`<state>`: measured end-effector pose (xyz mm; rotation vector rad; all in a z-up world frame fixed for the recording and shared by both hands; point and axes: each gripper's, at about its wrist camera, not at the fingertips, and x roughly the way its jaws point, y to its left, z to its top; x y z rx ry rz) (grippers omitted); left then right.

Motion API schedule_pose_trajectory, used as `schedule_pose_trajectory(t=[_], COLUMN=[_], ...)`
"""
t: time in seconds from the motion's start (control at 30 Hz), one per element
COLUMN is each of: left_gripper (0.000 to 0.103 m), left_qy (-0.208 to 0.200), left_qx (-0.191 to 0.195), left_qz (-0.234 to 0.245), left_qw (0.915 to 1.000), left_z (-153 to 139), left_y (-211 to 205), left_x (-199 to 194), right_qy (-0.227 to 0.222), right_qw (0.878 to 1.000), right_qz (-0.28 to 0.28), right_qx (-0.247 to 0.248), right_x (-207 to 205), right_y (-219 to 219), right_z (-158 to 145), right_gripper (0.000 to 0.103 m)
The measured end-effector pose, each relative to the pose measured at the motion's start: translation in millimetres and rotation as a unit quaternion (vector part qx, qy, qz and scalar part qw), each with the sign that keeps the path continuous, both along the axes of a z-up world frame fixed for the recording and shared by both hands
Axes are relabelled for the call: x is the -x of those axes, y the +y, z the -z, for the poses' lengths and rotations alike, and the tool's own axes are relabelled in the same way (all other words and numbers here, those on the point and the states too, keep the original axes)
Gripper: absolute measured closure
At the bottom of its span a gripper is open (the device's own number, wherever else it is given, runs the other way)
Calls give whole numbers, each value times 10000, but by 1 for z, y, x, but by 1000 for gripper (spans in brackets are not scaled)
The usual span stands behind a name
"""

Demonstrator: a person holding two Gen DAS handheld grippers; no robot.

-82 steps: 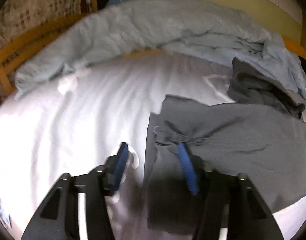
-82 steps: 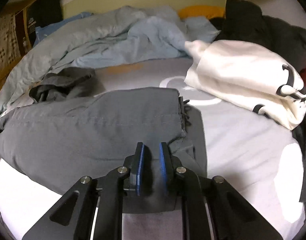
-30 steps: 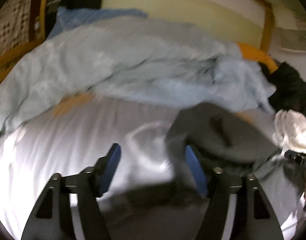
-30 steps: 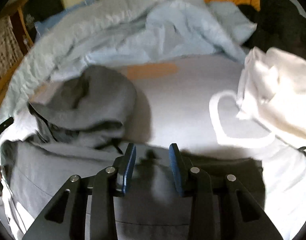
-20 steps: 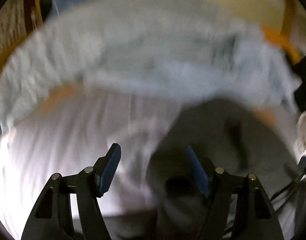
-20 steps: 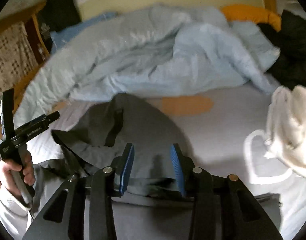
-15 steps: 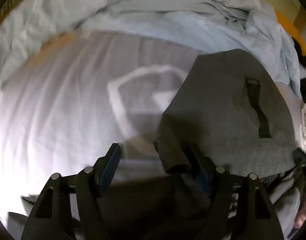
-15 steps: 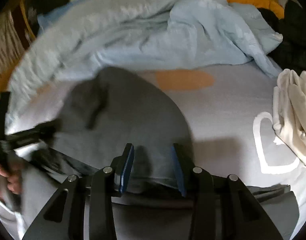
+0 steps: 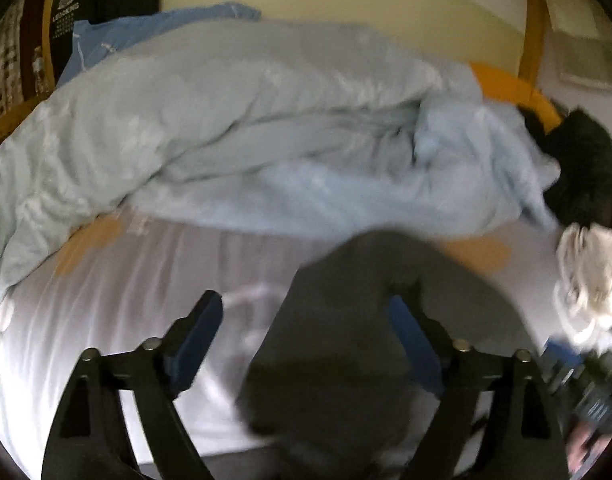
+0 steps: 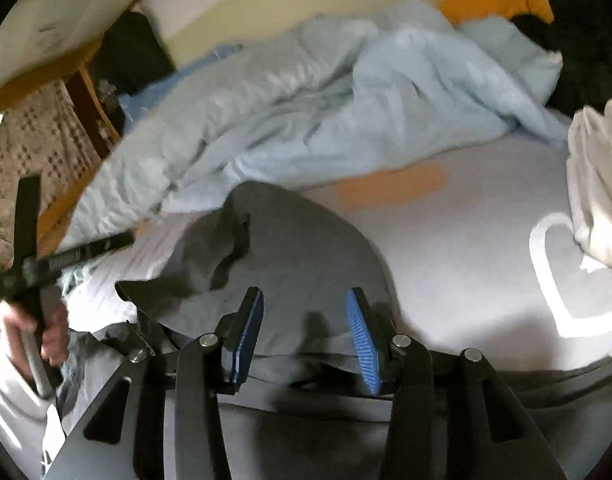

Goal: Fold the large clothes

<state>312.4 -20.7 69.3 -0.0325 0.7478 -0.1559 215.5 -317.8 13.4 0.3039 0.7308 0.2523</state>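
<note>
We have the grey garment lying on the bed with one end already turned back over the rest, so the first fold looks laid, and what remains, as far as we can judge, is to flatten it and fold again to a compact shape. On the left, our left tool has just been opening its jaws; they stand wide apart, one over bare sheet, the other over the dark cloth, and nothing is pinched between them. In the right wrist view the left hand shows at the left edge gripping that tool's handle. Further right, our right tool has also been opening; its blue pads hover apart above the folded edge, clamped on nothing. Around us, a rumpled pale blue duvet fills the far side of the bed, close behind the fold, and may crowd it. To the right lie a cream garment and a black heap, presumably waiting their turn.
</note>
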Motion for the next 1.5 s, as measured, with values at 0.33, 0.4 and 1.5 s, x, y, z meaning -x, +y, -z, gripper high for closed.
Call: schedule_pose_trajectory(t=[0.33, 0.4, 1.5], left_gripper=[14, 15, 85], left_qy=[708, 824, -2759], left_qx=[849, 700, -260], left_qz=[121, 86, 305], left_qw=[9938, 9941, 9604], left_z=[41, 51, 51], left_y=[-59, -72, -69], left_x=[-85, -101, 351], right_qy=[687, 719, -731], right_qw=[9959, 9955, 9895], right_qz=[591, 621, 985], right_qx=[-31, 41, 766], right_x=[-8, -9, 256], right_y=[-17, -15, -16], right_z=[23, 24, -110], right_gripper=[56, 55, 38])
